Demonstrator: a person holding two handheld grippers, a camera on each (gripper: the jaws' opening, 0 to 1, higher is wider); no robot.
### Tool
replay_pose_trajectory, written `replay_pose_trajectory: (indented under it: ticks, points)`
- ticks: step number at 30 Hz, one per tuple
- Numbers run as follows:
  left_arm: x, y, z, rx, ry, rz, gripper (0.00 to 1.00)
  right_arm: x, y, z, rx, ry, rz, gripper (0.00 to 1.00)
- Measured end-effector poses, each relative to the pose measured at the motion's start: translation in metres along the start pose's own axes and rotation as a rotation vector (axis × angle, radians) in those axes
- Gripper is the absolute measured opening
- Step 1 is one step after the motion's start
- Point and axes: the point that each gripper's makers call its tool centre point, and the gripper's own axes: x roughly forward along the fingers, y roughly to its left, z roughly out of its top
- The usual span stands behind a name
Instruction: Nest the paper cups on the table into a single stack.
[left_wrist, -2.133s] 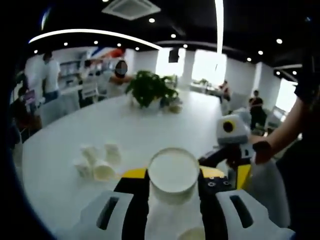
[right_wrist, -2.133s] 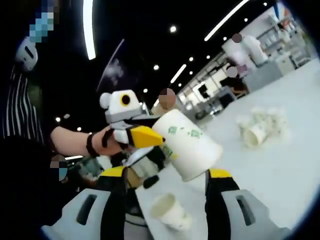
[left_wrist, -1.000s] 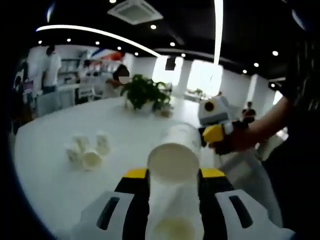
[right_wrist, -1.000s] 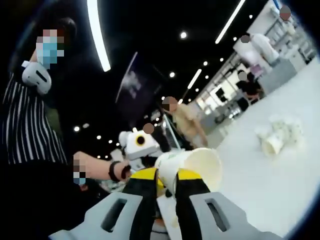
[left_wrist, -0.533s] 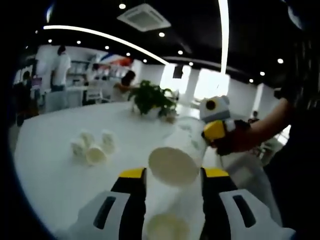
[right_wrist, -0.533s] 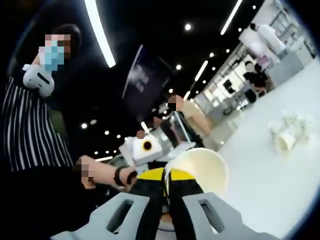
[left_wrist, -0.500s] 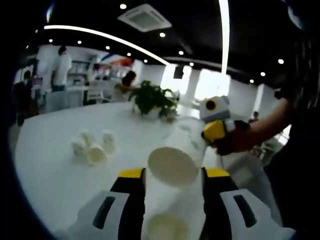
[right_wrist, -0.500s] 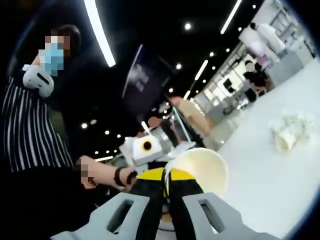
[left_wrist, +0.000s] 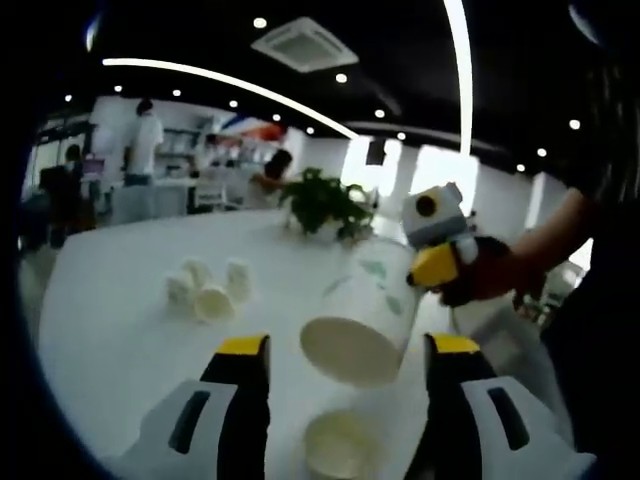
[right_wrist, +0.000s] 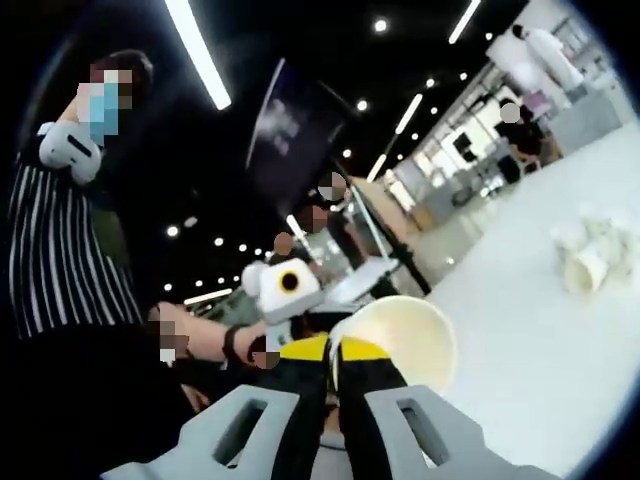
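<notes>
Worktop (left_wrist: 120, 300): white, wide and bare toward its near edge, giving ample room to move.

Loose cups (left_wrist: 205, 290): clustered well away from the tongs, one on its side; may roll if nudged.

Held cup (left_wrist: 365, 315): carried in the air by the right tongs (right_wrist: 335, 375), clenched on its rim. Thin wall may crush or slip.

Lower cup (left_wrist: 340, 445): lies on the worktop below.

Left tongs (left_wrist: 345, 360): released, spread wide either side of the held cup.
</notes>
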Motion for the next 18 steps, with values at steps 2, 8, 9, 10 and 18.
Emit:
replay_pose_trajectory:
  ticks: [2,8,9,10,18]
  points:
    - [-0.002,0.003,0.0,0.0,-0.005,0.019,0.66,0.002,-0.002,-0.001,-0.005,0.016,-0.008,0.0]
    - [-0.006,0.012,-0.001,0.018,-0.008,0.062,0.77,0.004,-0.009,0.007,-0.018,0.02,-0.031,0.0]
    - [-0.006,0.014,-0.002,0.022,-0.008,0.068,0.79,0.004,-0.012,0.008,-0.014,0.022,-0.04,0.0]
    - [-0.007,0.015,-0.002,0.023,-0.009,0.072,0.8,0.004,-0.013,0.009,-0.014,0.026,-0.044,0.0]
    - [-0.012,0.03,-0.002,0.001,-0.025,0.123,0.95,0.005,-0.024,0.017,-0.043,0.072,-0.071,0.0]
